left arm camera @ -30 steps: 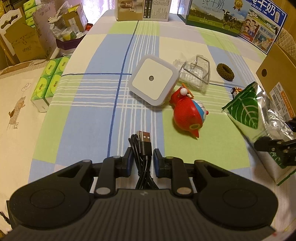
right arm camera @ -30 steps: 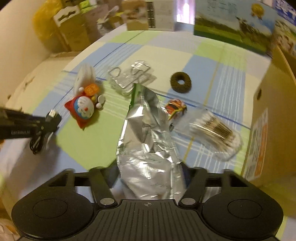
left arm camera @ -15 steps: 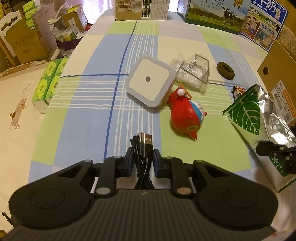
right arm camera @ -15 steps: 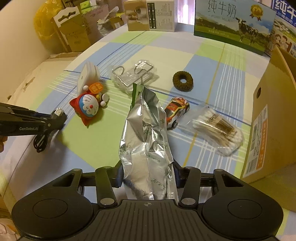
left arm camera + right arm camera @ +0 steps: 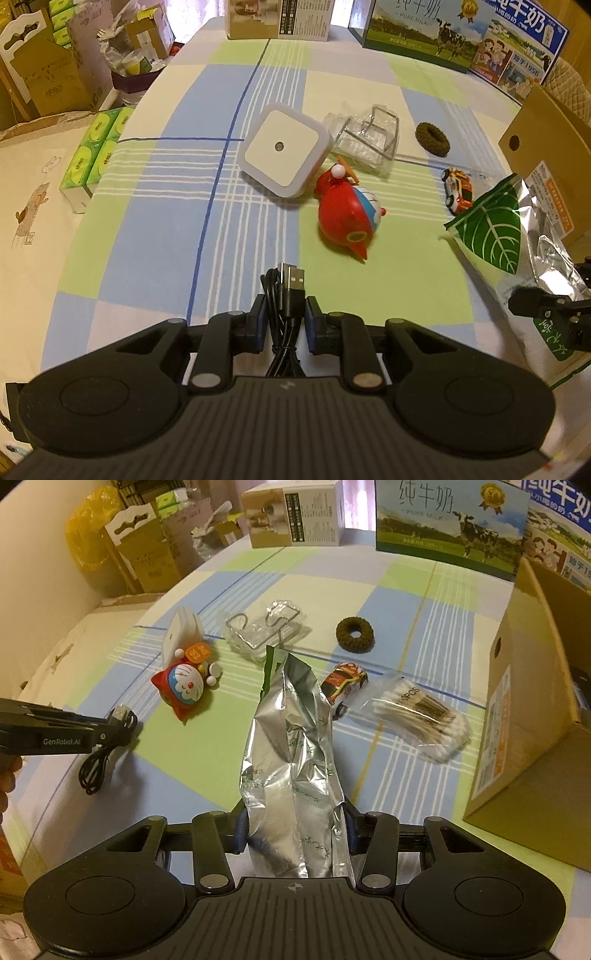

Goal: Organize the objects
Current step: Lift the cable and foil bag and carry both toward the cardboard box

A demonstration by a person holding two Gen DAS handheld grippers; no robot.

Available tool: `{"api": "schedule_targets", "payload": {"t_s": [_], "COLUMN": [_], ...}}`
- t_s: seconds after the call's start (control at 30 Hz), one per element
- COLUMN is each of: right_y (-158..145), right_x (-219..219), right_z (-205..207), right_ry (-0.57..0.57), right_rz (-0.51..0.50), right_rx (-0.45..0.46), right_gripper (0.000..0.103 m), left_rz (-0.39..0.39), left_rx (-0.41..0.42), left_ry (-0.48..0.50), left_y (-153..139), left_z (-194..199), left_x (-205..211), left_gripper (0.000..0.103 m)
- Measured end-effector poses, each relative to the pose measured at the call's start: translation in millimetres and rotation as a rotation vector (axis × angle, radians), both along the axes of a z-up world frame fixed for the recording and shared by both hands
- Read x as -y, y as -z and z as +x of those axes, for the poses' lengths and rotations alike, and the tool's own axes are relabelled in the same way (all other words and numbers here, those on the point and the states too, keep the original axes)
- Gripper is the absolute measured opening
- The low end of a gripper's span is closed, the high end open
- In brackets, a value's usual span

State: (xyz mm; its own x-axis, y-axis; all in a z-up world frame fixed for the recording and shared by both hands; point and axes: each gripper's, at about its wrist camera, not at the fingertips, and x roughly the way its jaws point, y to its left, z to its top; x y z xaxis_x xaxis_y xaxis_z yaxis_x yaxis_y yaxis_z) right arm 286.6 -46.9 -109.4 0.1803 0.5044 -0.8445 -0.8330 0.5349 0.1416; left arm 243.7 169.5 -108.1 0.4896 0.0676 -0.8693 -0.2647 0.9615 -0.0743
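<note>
My left gripper is shut on a coiled black USB cable, its plug sticking out ahead; the same cable hangs from the left gripper in the right wrist view. My right gripper is shut on a silver foil bag with a green leaf print, lifted above the table; the bag shows at the right of the left wrist view. On the checked cloth lie a white square night light, a red Doraemon toy, a toy car and a cotton swab pack.
An open cardboard box stands at the right. A brown hair tie and a wire rack in clear wrap lie mid-table. Milk cartons and a white box line the far edge. Green tissue packs sit left.
The right gripper has lifted the foil bag up and back a little, uncovering the toy car. The left gripper with the cable has drawn back slightly.
</note>
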Motion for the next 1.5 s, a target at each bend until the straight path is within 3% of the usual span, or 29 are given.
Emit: {"api": "schedule_targets", "payload": {"t_s": [0.4, 0.93, 1.2, 1.5], "right_y": [-23, -69, -95, -130], "right_x": [27, 74, 109, 162], "right_z": [-4, 3, 14, 54], "right_ry": [0.016, 0.071, 0.125, 0.222], "right_rz": [0.077, 0.182, 0.227, 0.267], "right_rx": [0.006, 0.029, 0.063, 0.143], "right_gripper": [0.043, 0.043, 0.043, 0.043], "left_rz": [0.007, -0.013, -0.038, -0.052], "left_rx": [0.107, 0.223, 0.266, 0.340], "left_ry": [0.002, 0.093, 0.170, 0.297], "left_y": [-37, -89, -107, -130], "left_z": [-16, -9, 12, 52], "left_x": [22, 76, 116, 185], "left_gripper": [0.016, 0.016, 0.016, 0.016]}}
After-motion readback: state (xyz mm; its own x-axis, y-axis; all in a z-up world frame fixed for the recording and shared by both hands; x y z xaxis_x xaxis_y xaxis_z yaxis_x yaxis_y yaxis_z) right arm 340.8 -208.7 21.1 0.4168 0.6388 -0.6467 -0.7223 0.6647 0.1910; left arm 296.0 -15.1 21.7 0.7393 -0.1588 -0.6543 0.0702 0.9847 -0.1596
